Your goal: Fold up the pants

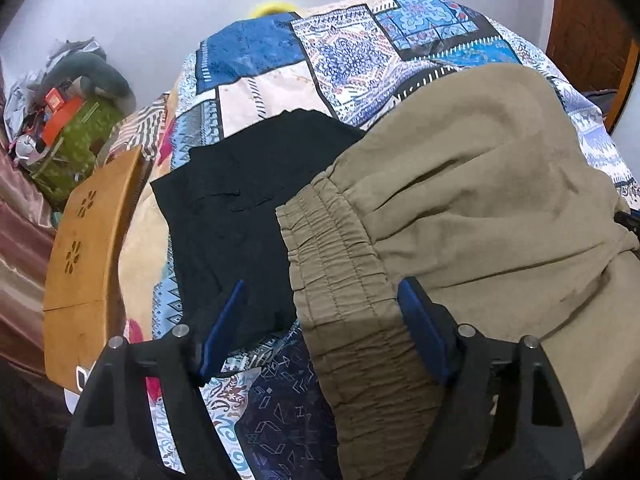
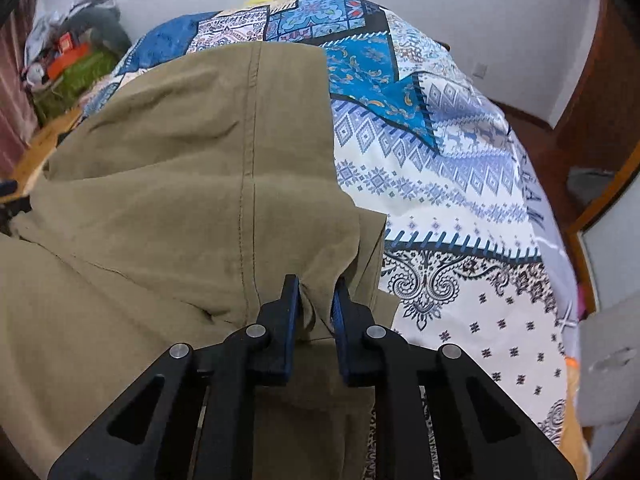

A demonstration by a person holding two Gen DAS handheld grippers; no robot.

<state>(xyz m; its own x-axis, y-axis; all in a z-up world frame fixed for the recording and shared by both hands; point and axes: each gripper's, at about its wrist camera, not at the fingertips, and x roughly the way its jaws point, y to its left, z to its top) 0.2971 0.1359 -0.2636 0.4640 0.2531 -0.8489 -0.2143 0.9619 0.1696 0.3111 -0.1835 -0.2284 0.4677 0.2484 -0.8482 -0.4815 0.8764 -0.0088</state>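
Khaki pants (image 1: pixel 472 200) with an elastic waistband (image 1: pixel 340 280) lie on a patterned bed cover (image 1: pixel 352 52). My left gripper (image 1: pixel 320 300) is open, its blue pads either side of the waistband and just above it. In the right wrist view my right gripper (image 2: pixel 316 292) is shut on a bunched fold of the khaki pants (image 2: pixel 180 184) near their right edge. The pants' seam (image 2: pixel 248 160) runs away from me.
A folded black garment (image 1: pixel 236 208) lies left of the pants. A wooden board (image 1: pixel 84 248) sits at the bed's left edge, with a cluttered green box (image 1: pixel 76 148) beyond. A white wall is behind; a wooden door (image 2: pixel 600 92) is at right.
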